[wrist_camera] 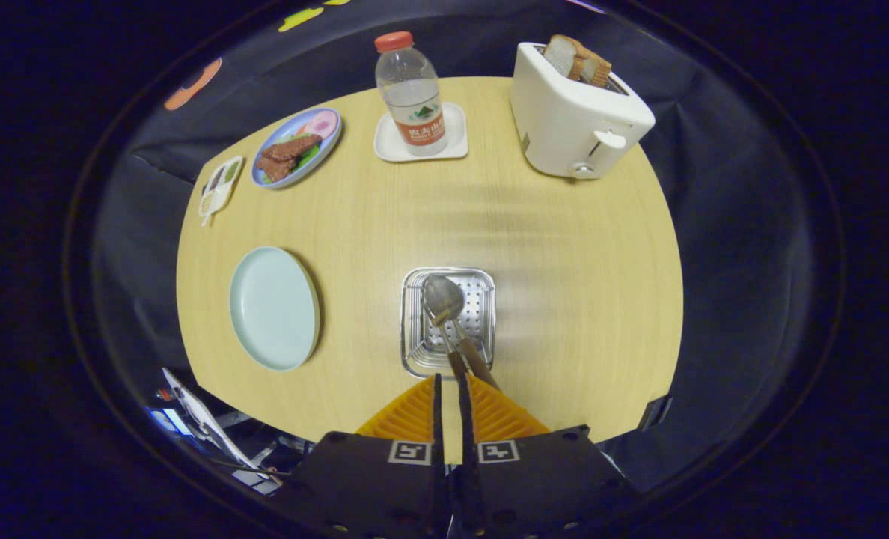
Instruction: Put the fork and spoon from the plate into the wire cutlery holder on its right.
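Observation:
My gripper (452, 379) hangs over the near rim of the wire cutlery holder (485, 284), which stands on the wooden table. Its orange fingers (414, 412) are shut on the brown handle of the spoon (443, 299). The spoon's metal bowl points forward, over the inside of the holder. A second brown handle (480, 364), seemingly the fork's, leans at the holder's near rim just right of the spoon's handle; its head is hidden. The pale blue plate (274, 308) lies to the left of the holder with nothing on it.
Beyond the holder stand a white toaster (573, 120) with bread slices, a water bottle (410, 93) on a white coaster, a blue plate of food (296, 146) and a small sauce dish (220, 186). The table's near edge runs just under my fingers.

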